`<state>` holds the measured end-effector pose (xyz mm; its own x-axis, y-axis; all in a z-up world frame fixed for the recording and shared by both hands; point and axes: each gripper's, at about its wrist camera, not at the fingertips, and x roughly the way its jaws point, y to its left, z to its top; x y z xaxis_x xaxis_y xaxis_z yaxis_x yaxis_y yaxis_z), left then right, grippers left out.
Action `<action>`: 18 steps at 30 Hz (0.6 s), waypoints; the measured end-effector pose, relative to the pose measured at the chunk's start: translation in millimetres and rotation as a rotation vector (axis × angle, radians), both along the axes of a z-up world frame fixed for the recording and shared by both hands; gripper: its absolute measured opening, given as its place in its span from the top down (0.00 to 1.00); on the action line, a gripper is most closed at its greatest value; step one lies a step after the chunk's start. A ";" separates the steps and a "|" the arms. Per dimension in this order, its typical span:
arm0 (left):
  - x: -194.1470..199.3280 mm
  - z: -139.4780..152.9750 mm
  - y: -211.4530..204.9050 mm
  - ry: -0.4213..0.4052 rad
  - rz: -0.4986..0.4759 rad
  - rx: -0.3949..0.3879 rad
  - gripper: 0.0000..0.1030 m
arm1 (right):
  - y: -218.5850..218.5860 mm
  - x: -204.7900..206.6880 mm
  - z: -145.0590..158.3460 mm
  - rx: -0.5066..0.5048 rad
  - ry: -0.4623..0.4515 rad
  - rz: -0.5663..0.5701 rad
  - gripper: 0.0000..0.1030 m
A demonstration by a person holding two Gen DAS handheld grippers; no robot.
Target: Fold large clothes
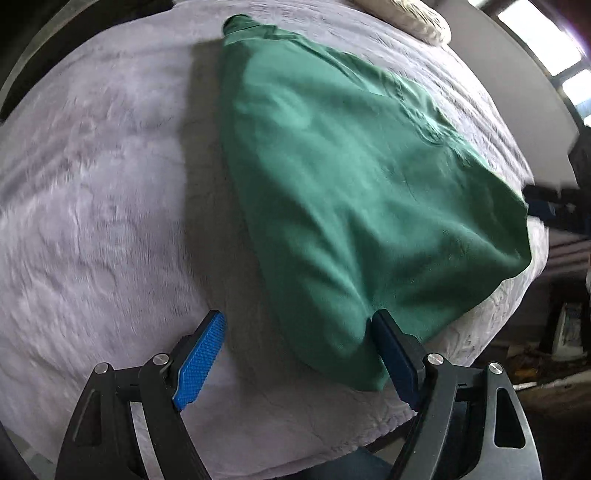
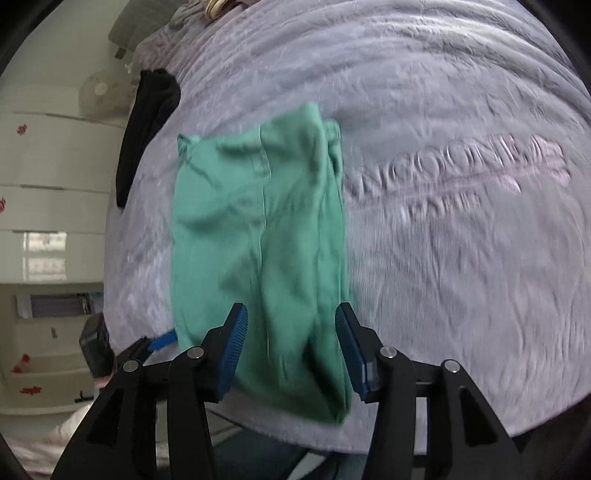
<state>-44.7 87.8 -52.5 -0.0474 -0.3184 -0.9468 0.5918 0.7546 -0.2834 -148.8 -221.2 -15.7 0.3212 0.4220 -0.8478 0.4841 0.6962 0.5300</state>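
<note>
While the green garment (image 1: 362, 206) lies spread lengthwise on the grey plush blanket (image 1: 92, 221) that covers the bed, both grippers hang over its near end with nothing pinched between their pads.

Seen from the left wrist, the left gripper (image 1: 299, 321) stands with its jaws wide apart. Its left pad (image 1: 201, 360) is over bare blanket, and its right pad (image 1: 395, 354) sits at the garment's near edge, just where a crease runs into the cloth. Whether that pad touches the fabric cannot be told through the blur. The cloth tapers away to a narrow far end, probably the collar or a cuff, and near the far right edge of the bed lies a cream pillow (image 1: 417, 18).

From the right wrist, a dark garment (image 2: 147, 129) hangs at the far left edge of the bed, apart from the work. The green piece there reads as a long, narrowed strip with a seam down its middle, which suggests its sides have been turned in already. The right gripper (image 2: 291, 325) straddles the strip's near end, jaws apart and the pads clear of the cloth on either side; the fabric lies between them but is not gripped.

Judging by this, the long fold has been laid flat and let go. The open jaws over the near hem would suit taking it up to carry it toward the far end.
</note>
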 end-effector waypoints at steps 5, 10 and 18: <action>-2.8 -1.4 6.4 -0.022 0.001 0.000 0.20 | 16.5 -21.3 -8.1 -0.041 0.056 0.028 0.75; -6.2 -2.4 1.6 -0.045 -0.006 0.005 0.20 | 14.0 -34.7 -46.1 -0.061 0.153 -0.037 0.89; -9.9 -3.2 -3.2 -0.037 0.020 0.031 0.20 | 5.6 -42.1 -49.5 0.009 0.178 -0.087 0.89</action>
<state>-54.6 84.5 -55.7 -0.0064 -0.2897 -0.9571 0.5863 0.7742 -0.2383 -190.8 -215.6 -65.2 0.2022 0.4075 -0.8906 0.6285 0.6433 0.4371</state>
